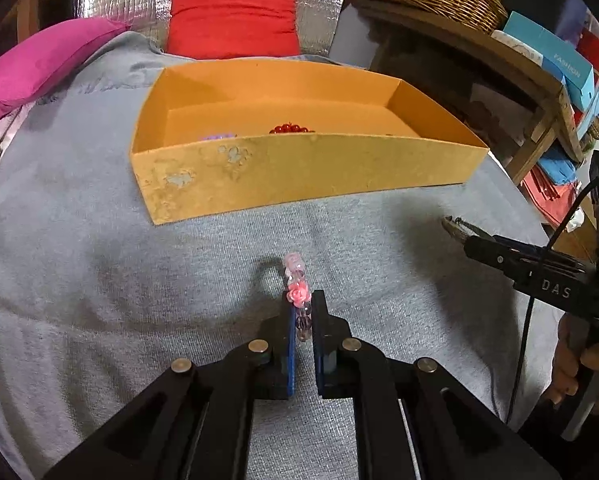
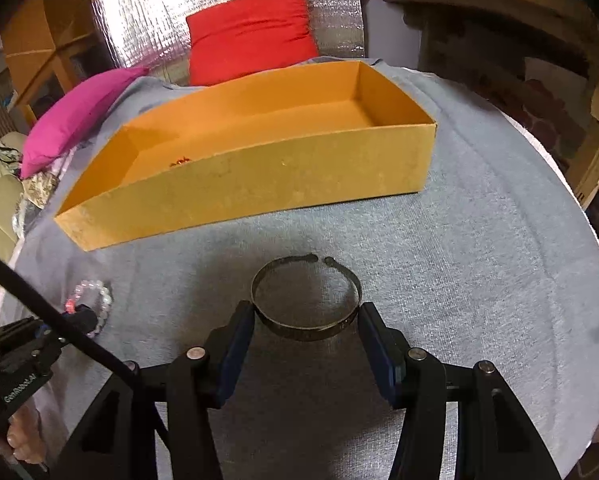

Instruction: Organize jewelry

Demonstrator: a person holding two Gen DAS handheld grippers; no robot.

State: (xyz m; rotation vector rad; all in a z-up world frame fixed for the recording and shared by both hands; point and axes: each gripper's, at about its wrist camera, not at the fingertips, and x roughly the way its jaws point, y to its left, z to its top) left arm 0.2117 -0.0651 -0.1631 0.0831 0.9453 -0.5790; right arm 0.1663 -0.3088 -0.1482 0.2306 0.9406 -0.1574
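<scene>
Left wrist view hides most of what lies in the orange box (image 1: 299, 168): over its near wall only the tops of a red bead string (image 1: 292, 128) and something purple (image 1: 218, 136) show, and a dark speck further right cannot be made out. The left gripper (image 1: 304, 312) is clenched on a beaded bracelet (image 1: 297, 292) with a pink rose bead, held edge-on so its ring runs straight away from the camera toward the box; the lower beads are tucked between the pads. At the right edge of this view the right gripper (image 1: 455, 228) comes in sideways, its tips hard to read here.

From the right wrist view, the right gripper (image 2: 306, 320) grasps a dark metal cuff bangle (image 2: 305, 298) by its two sides, the pads (image 2: 239, 340) touching it. The cuff lies nearly flat above the grey cloth (image 2: 459, 280), its gap pointing toward the box. Bare cloth stretches between the cuff and the box's near wall, and on toward the cloth's right edge. The box's right end looks bare.
</scene>
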